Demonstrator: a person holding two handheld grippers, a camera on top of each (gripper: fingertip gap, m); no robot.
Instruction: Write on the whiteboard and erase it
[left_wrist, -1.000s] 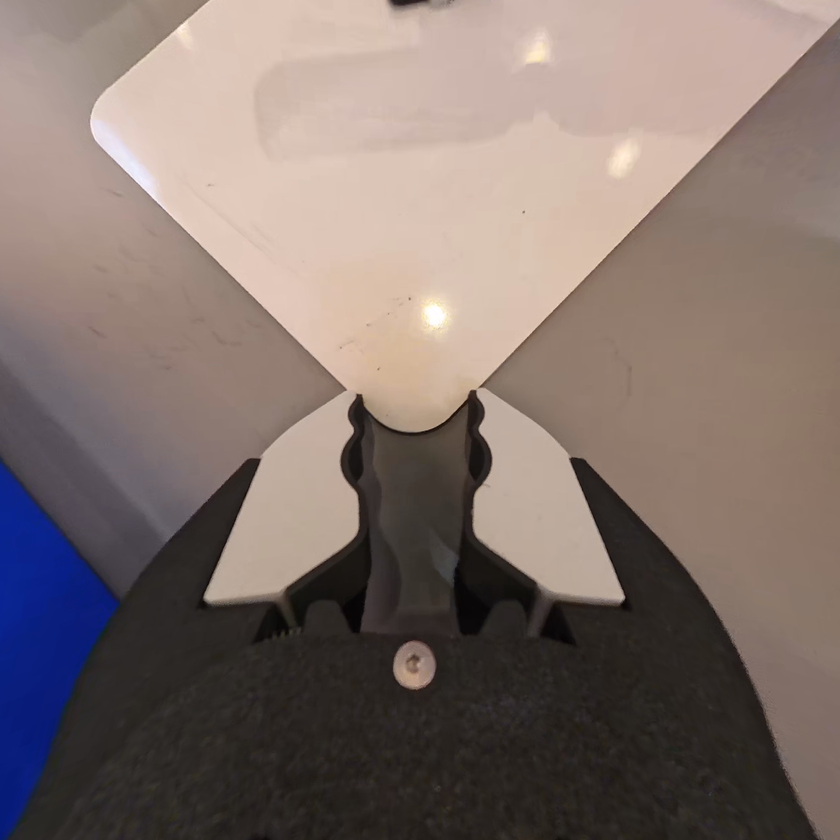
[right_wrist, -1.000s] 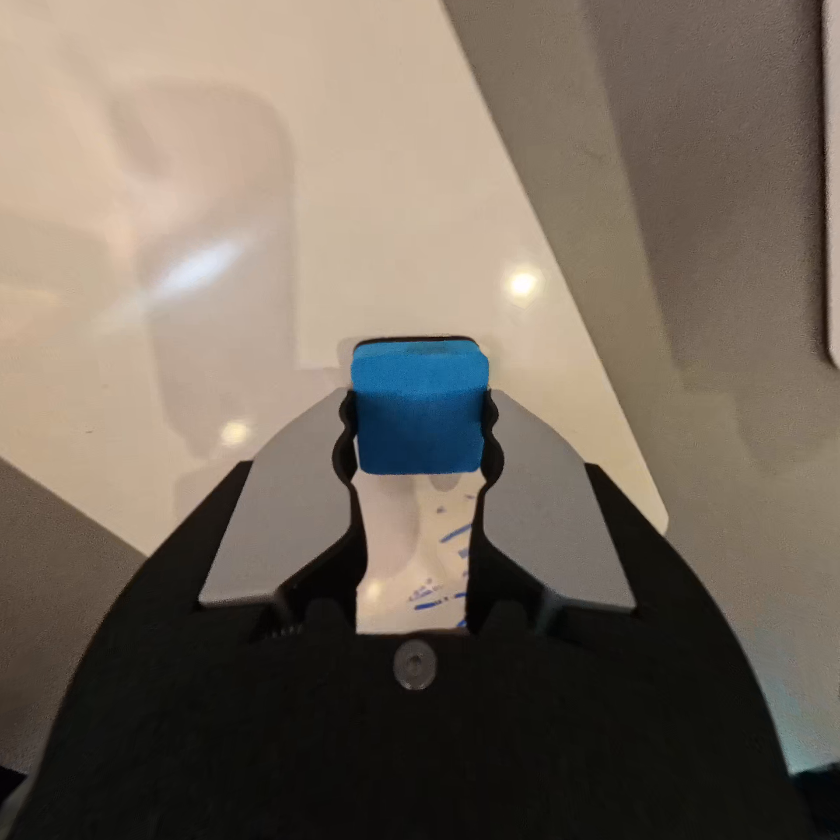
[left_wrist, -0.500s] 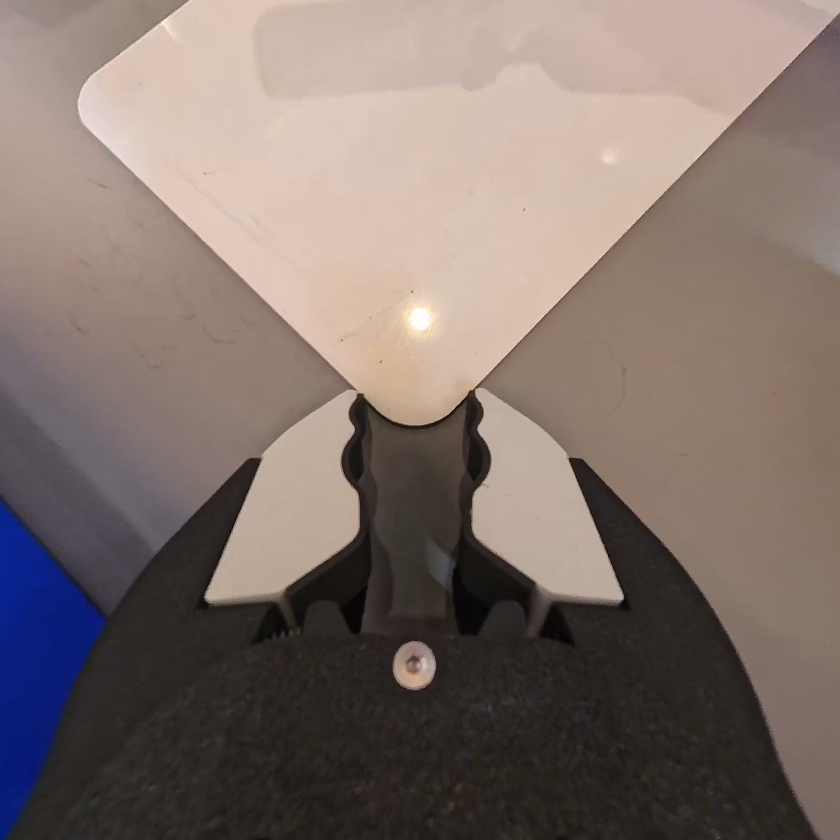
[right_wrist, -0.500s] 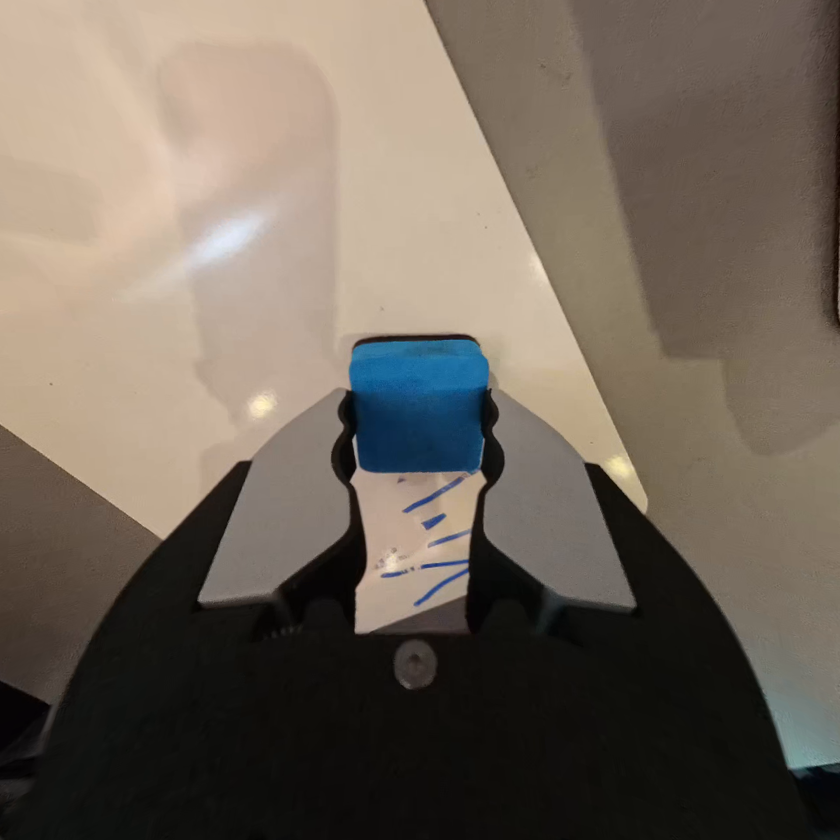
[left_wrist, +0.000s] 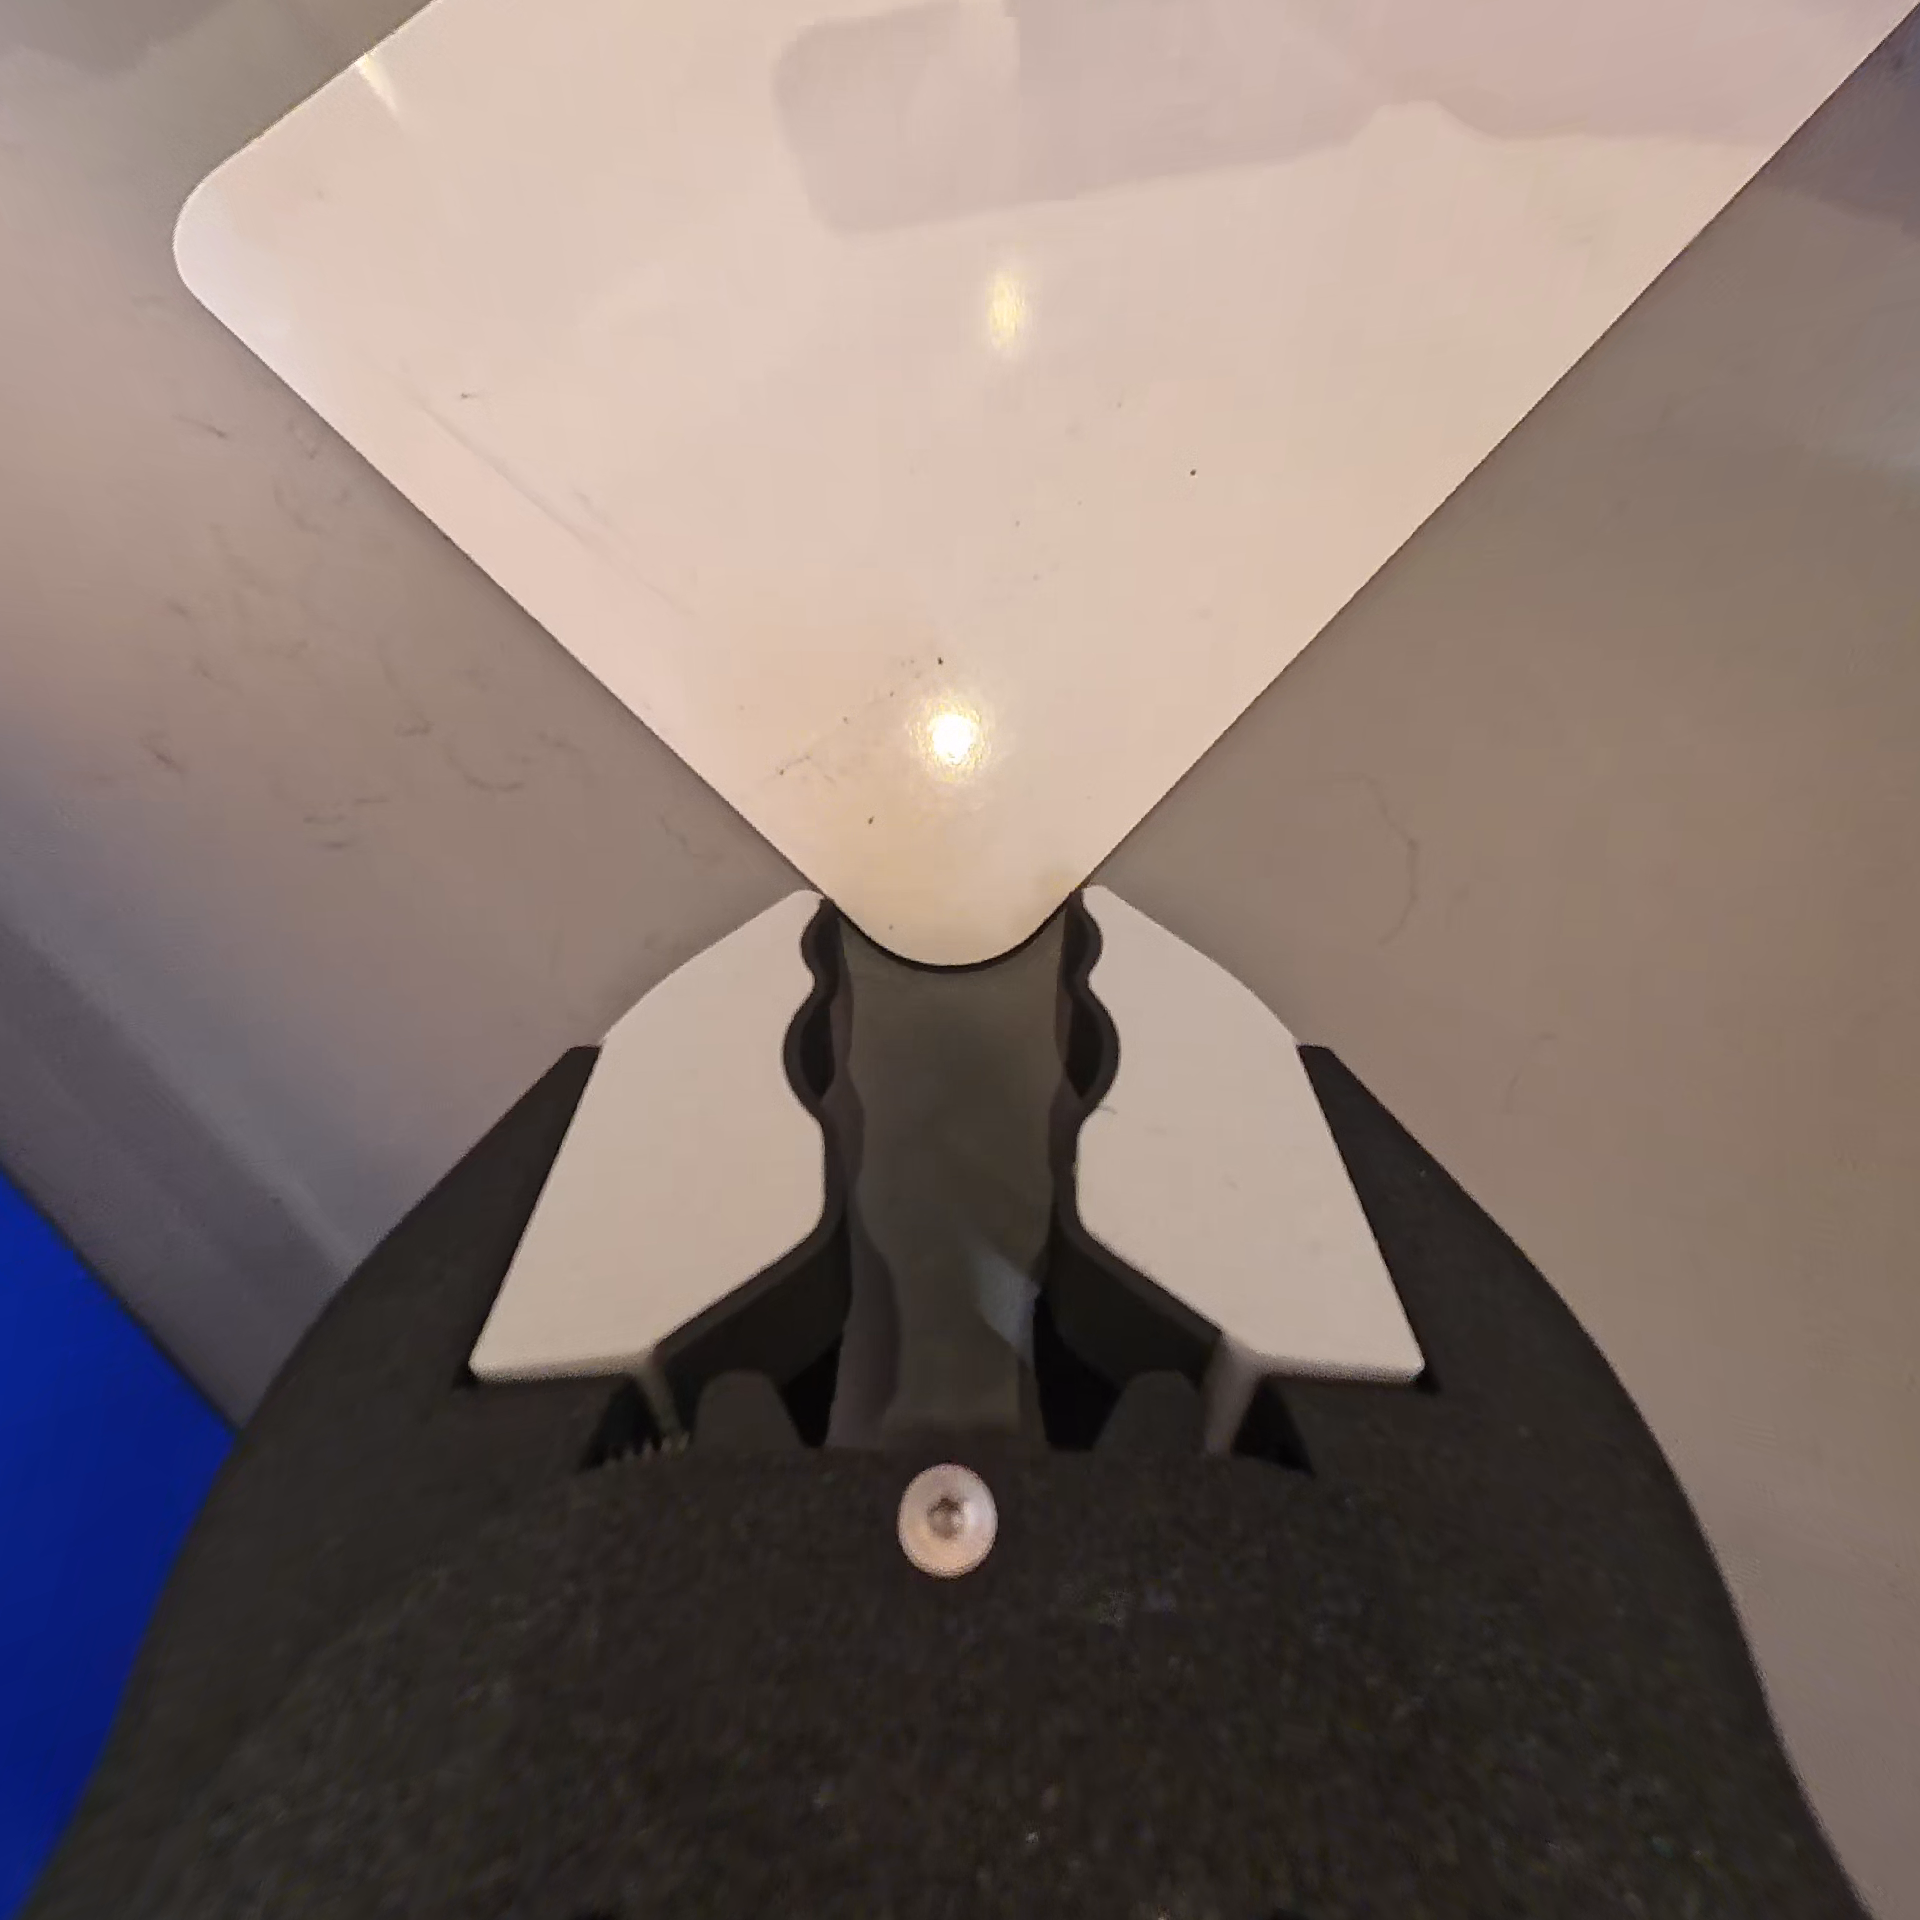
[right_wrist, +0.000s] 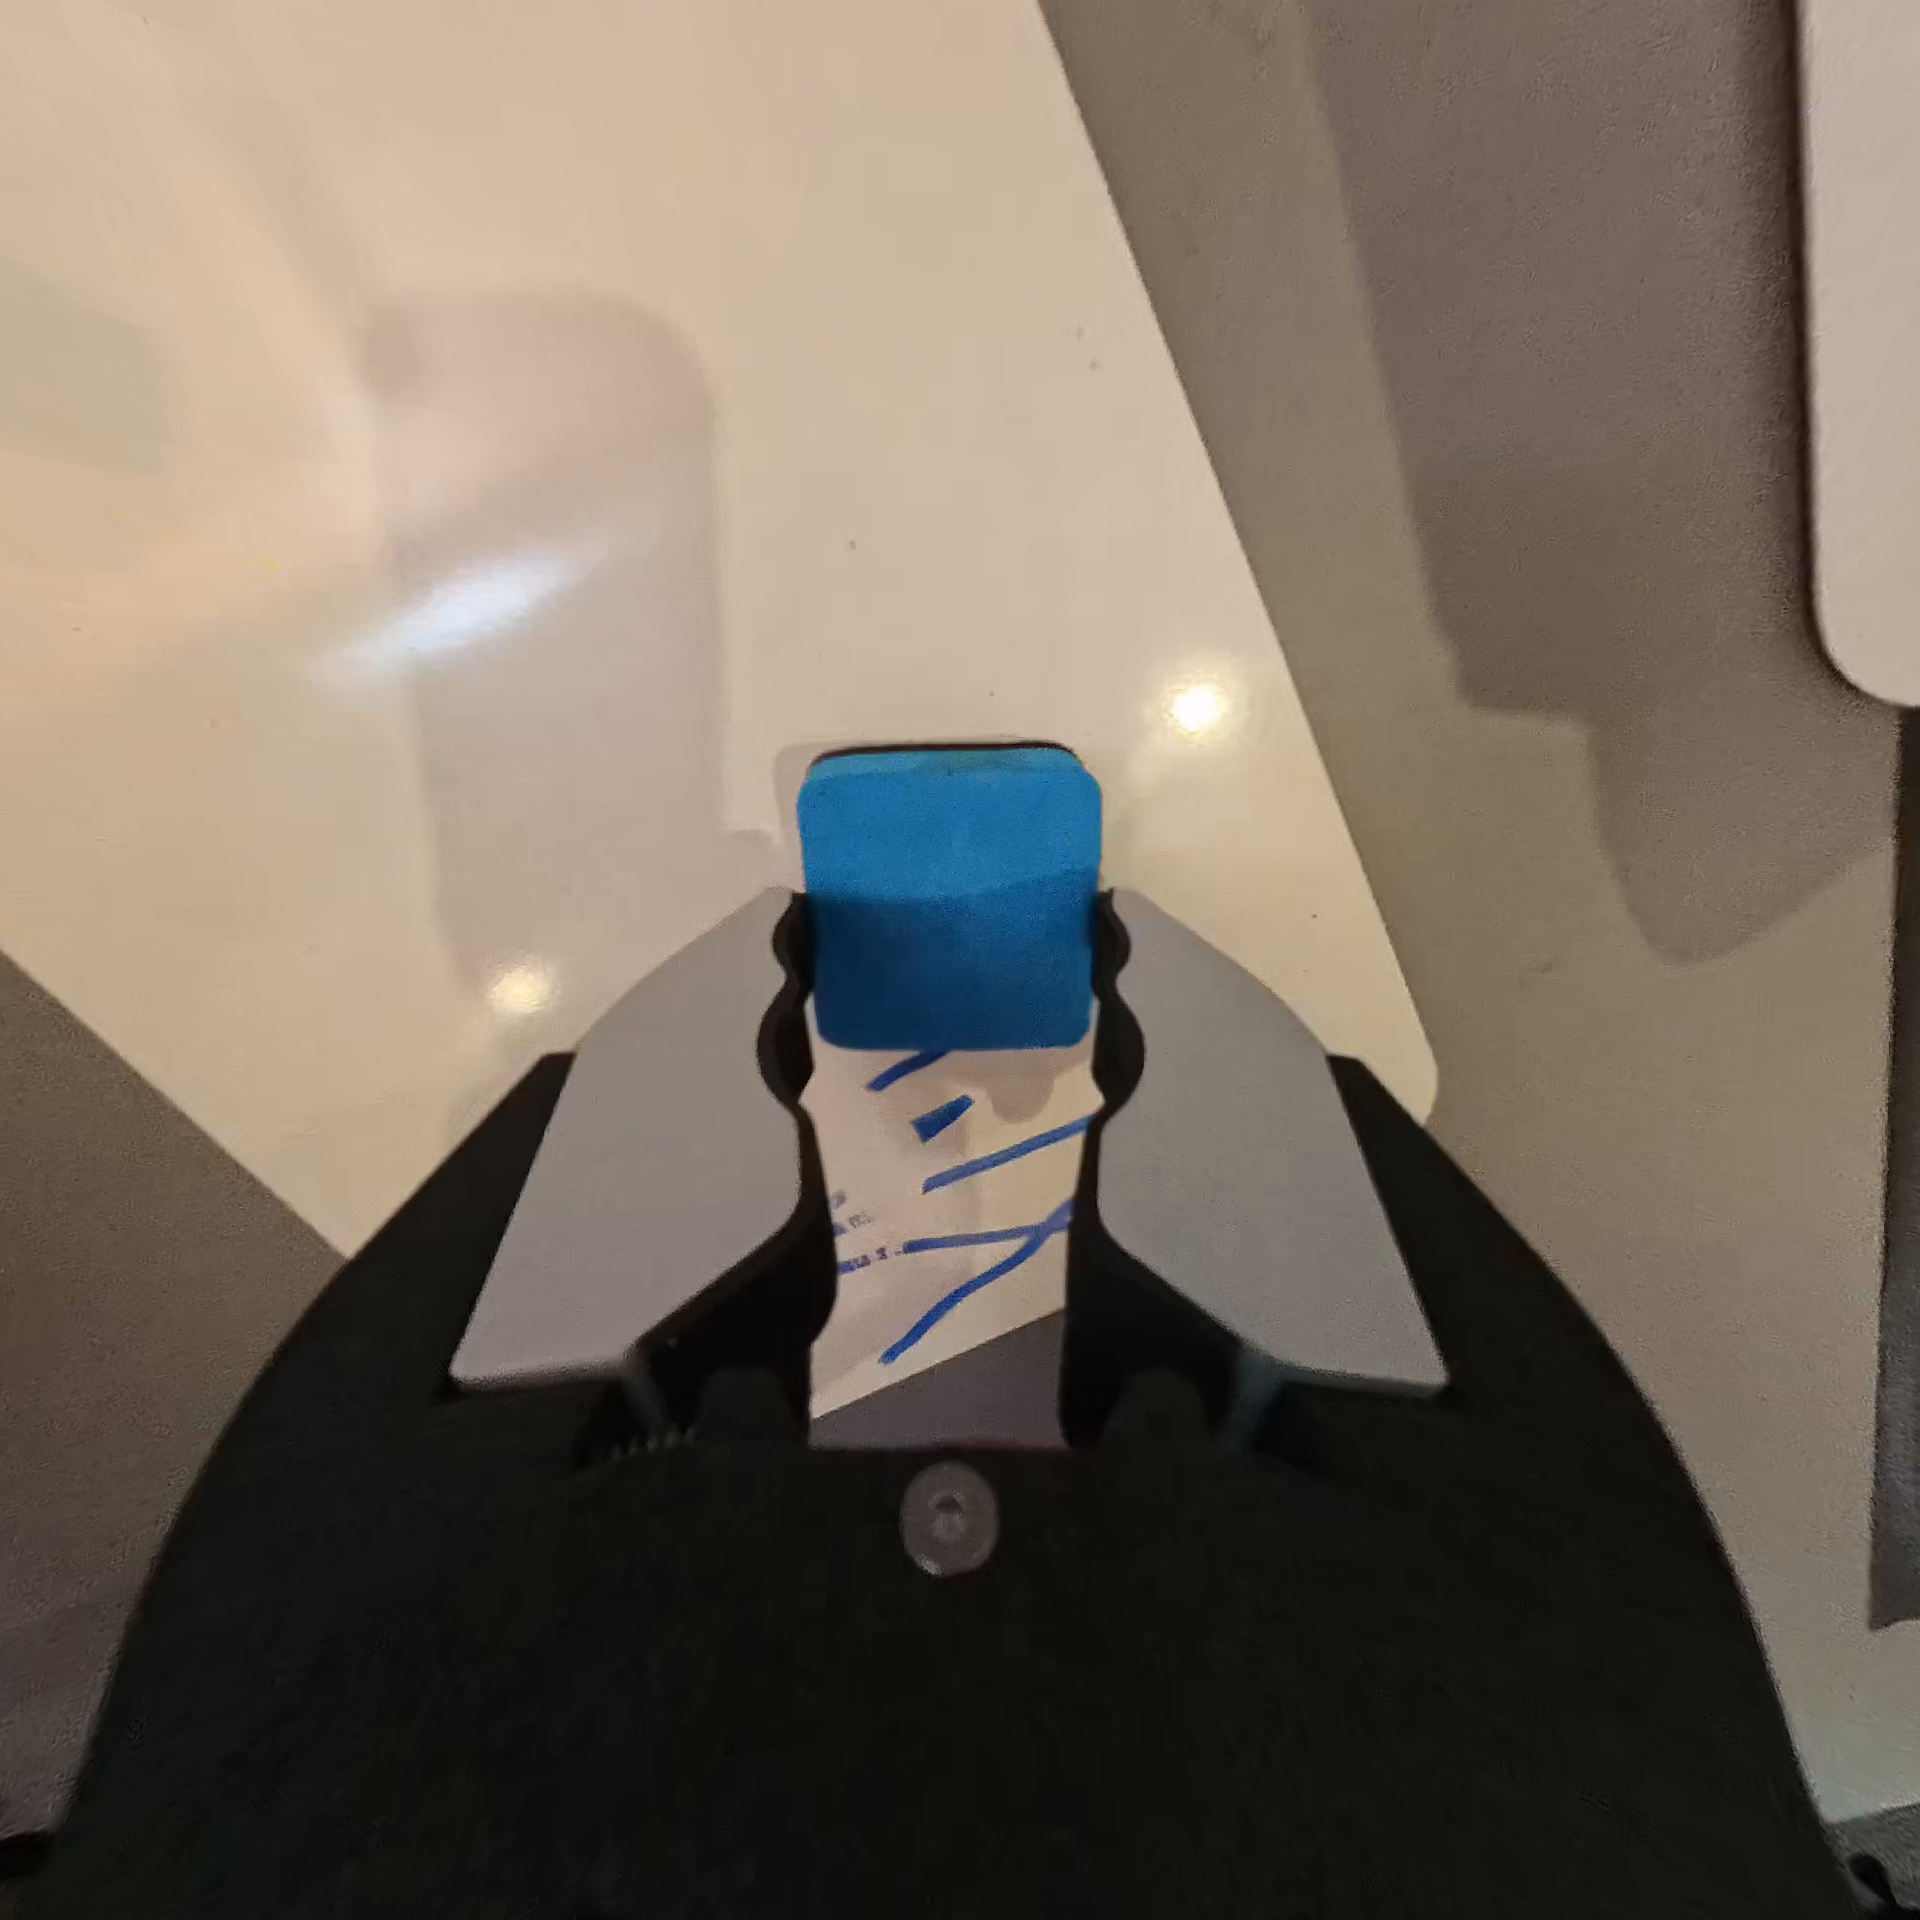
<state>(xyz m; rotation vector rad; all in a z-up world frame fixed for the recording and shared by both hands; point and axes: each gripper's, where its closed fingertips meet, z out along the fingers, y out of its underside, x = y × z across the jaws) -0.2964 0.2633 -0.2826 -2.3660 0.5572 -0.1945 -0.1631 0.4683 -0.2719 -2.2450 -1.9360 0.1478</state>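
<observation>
A: Setting? Indoor desk or bench, office or lab sort; cannot tell which.

B: Evidence?

A: Smooth grey tabletop (left_wrist: 312, 727), faintly scuffed. Glossy white rounded-corner whiteboard sheet (left_wrist: 831, 468) lying flat on it, mirroring small ceiling spotlights. Saturated blue surface (left_wrist: 73, 1455) beyond the table edge, lower left.

B: Anything domestic?

A: Nothing that settles it.

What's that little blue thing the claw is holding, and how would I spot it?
Find the whiteboard on the grey table. The right claw pinches a blue foam eraser against it, just ahead of blue pen strokes. It's the only solid blue block.
</observation>
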